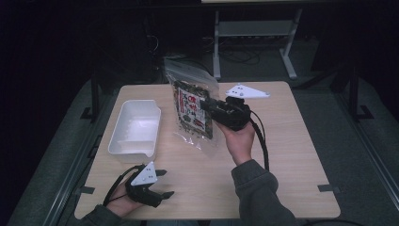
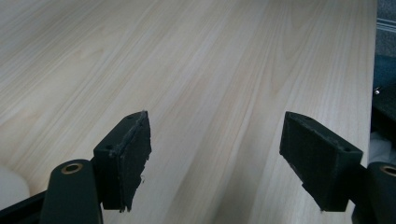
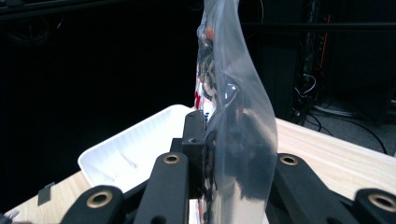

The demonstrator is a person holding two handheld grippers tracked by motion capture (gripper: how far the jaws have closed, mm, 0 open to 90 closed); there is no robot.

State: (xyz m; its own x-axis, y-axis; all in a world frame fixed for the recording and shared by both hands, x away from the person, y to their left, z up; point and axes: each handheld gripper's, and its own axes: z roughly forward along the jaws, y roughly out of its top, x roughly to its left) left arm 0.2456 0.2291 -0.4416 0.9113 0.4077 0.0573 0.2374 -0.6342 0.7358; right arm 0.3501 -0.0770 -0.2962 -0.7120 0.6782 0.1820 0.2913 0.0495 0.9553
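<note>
I see a light wooden table [image 1: 291, 155]. A white tray [image 1: 135, 128] lies directly on it near its left edge. Dark tape tabs [image 1: 328, 188] mark its edges

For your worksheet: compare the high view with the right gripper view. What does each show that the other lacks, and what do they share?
High view alone: the left gripper, jaws apart, low over the table's near edge, and the person's hand and sleeve behind the right gripper.

Right gripper view alone: a close edge-on look at the clear bag pinched between its jaws.

Shared: the bag of printed snack contents, the empty white tray, and the wooden table.
</note>
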